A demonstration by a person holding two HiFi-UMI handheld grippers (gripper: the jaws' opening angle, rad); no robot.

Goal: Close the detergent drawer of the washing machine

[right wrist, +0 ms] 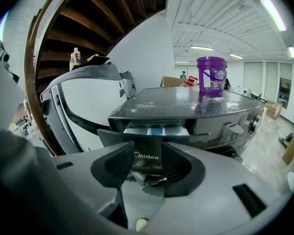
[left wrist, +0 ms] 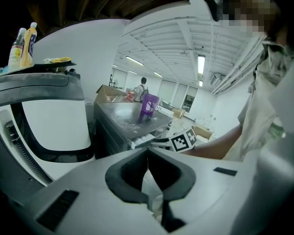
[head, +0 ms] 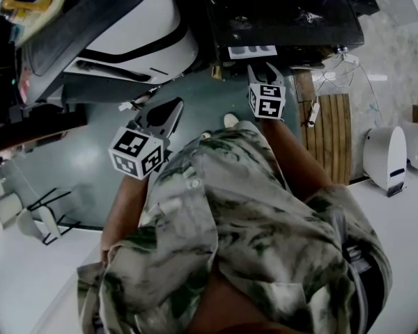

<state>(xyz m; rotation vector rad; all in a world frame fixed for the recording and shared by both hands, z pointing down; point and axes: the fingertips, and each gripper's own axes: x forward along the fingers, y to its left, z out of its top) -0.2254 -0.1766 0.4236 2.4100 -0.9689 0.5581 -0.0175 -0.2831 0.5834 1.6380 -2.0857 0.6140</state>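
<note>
The dark grey washing machine stands ahead, its detergent drawer pulled out so the white and blue compartments show. The drawer's dark front panel carries a brand name. My right gripper is open and sits right at that panel, which fills the gap between its fingertips; I cannot tell whether they touch. In the head view the right gripper points at the drawer. My left gripper hangs lower left, away from the machine. Its jaws meet at the tips, with nothing between them.
A purple bucket stands on the washing machine's top. A white machine with a round door stands to the left, with bottles on it. Wooden slats and white devices lie to the right. A person stands far off.
</note>
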